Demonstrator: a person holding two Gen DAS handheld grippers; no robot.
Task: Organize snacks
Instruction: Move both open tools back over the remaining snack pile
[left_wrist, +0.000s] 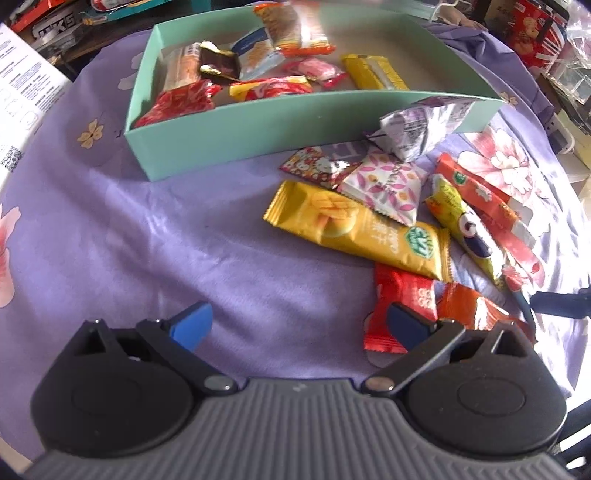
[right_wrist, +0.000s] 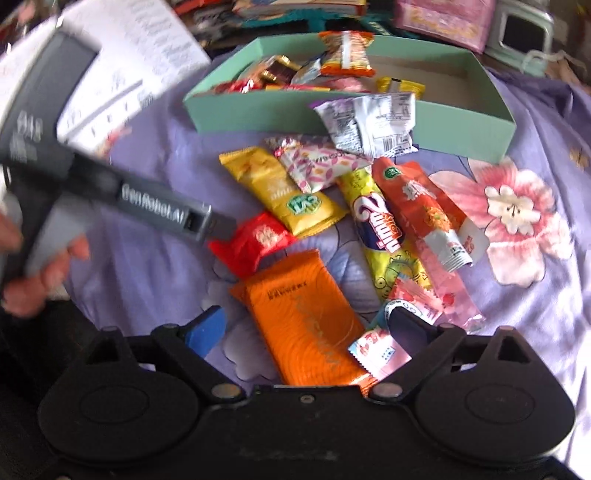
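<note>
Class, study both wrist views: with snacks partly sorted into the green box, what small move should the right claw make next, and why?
Probably lower the right claw and close on the orange packet. Its jaws stand open with that packet lying between them on the purple cloth, not yet pinched. The green box beyond already holds several snacks, so this loose one likely goes there next.
</note>
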